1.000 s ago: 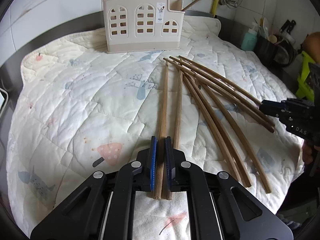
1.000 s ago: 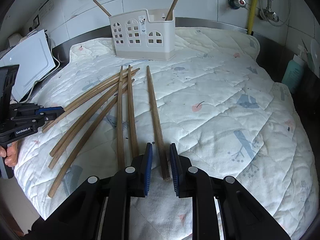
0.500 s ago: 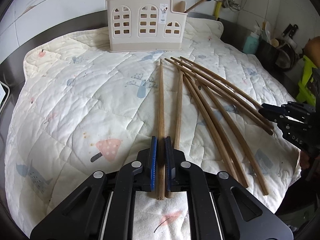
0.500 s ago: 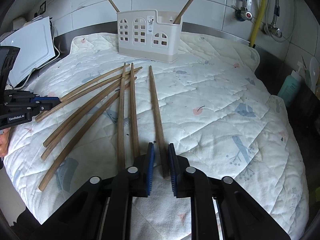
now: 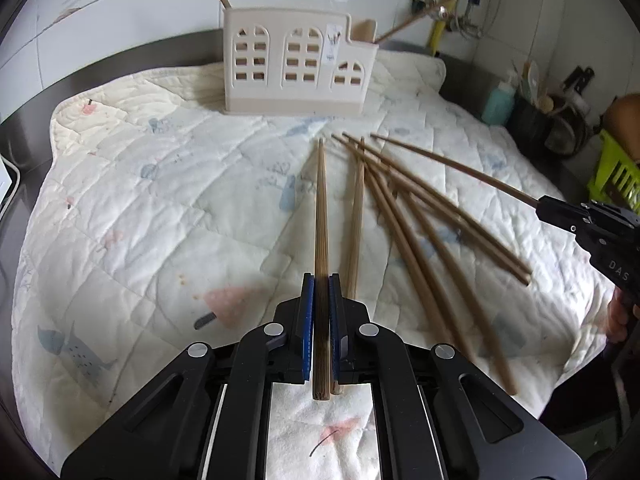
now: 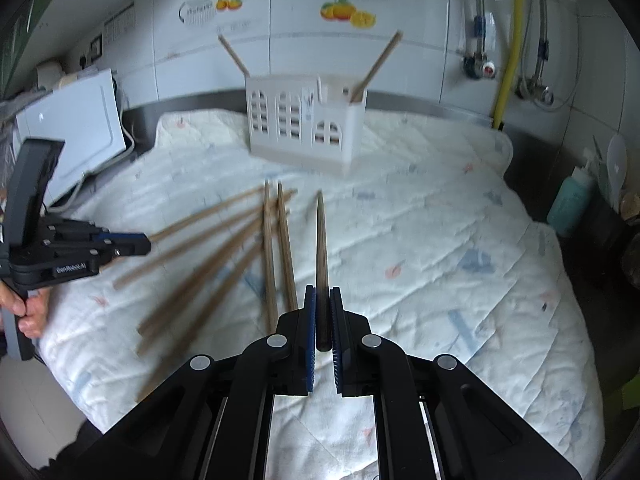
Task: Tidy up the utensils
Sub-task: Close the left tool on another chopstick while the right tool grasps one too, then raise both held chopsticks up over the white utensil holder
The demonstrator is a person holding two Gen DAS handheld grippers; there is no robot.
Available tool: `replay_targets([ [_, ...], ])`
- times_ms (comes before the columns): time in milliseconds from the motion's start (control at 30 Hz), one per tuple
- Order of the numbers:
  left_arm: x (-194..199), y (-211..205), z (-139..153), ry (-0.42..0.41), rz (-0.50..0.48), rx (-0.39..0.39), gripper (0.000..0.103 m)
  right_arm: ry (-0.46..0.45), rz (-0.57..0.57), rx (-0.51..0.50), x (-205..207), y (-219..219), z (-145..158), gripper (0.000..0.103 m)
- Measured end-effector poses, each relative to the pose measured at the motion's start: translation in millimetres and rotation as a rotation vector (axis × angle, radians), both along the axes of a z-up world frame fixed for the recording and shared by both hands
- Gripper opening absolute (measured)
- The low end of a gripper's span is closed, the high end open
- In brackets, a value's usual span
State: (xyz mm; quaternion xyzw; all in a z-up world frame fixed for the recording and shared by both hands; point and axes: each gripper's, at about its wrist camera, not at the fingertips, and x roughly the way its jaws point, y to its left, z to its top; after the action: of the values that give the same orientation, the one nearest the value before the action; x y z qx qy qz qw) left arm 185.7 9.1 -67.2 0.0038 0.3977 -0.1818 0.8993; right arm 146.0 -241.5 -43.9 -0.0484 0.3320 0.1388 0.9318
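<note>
**Each claw holds 1 chopstick above the quilted mat**

The left claw point(image 5: 321, 280) is closed tight on 1 wooden chopstick point(image 5: 321, 216), gripping it near its thick end. The stick points straight ahead toward the white utensil holder point(image 5: 298, 70), which stands at the far edge of the quilted mat point(image 5: 140, 208). Its thick end pokes out behind the blue pads point(image 5: 306, 320).

The right claw point(image 6: 322, 300) is likewise closed on a second chopstick point(image 6: 320, 240), also held near the thick end, with the tip aimed toward the holder point(image 6: 304, 126). From the left wrist view, that right claw point(image 5: 538, 202) appears at the right edge with its stick point(image 5: 452, 166) raised off the mat.

The remaining chopsticks point(image 5: 420, 232) lie loose on the mat in a fan, tips gathered toward the holder, thick ends spreading toward the near right. 1 lies just beside the left claw's stick. The moving sticks are blurred, so I cannot count the pile exactly.

2 sticks point(image 6: 374, 66) already stand tilted in the holder, 1 at each end. The mat covers a dark table point(image 5: 24, 136) against a tiled wall point(image 6: 360, 52). A teal bottle point(image 6: 568, 204) stands off to the right.
</note>
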Motion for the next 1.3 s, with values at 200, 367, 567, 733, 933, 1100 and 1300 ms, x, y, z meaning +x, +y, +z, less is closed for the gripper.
replay_targets([
  [200,-1.5,5.6,23.6,-0.061,0.017,-0.037,0.006,-0.058,0.005,0.04,0.1,-0.1,28.6,0.007],
  [367,3.3,7.4,39.4,-0.103,0.03,-0.065,0.006,-0.094,0.011,0.062,8.5,2.1,49.3,0.007],
  [567,14.9,7.2,59.7,-0.152,0.03,-0.07,0.006,-0.123,0.033,0.077,27.9,4.5,74.8,0.007],
  [733,25.9,10.6,81.1,-0.182,0.034,-0.082,0.006,-0.134,0.066,0.095,50.2,4.4,105.4,0.006],
  [933,43.3,7.9,114.5,-0.23,0.014,-0.075,0.005,-0.181,0.083,0.093,79.5,2.8,154.5,0.006],
  [1100,61.3,3.1,145.5,-0.275,0.001,-0.06,0.005,-0.22,0.097,0.113,105.3,5.4,190.0,0.006],
  [1300,85.1,-0.6,199.9,-0.381,0.01,-0.068,0.005,-0.279,0.081,0.137,136.2,14.3,216.4,0.006],
])
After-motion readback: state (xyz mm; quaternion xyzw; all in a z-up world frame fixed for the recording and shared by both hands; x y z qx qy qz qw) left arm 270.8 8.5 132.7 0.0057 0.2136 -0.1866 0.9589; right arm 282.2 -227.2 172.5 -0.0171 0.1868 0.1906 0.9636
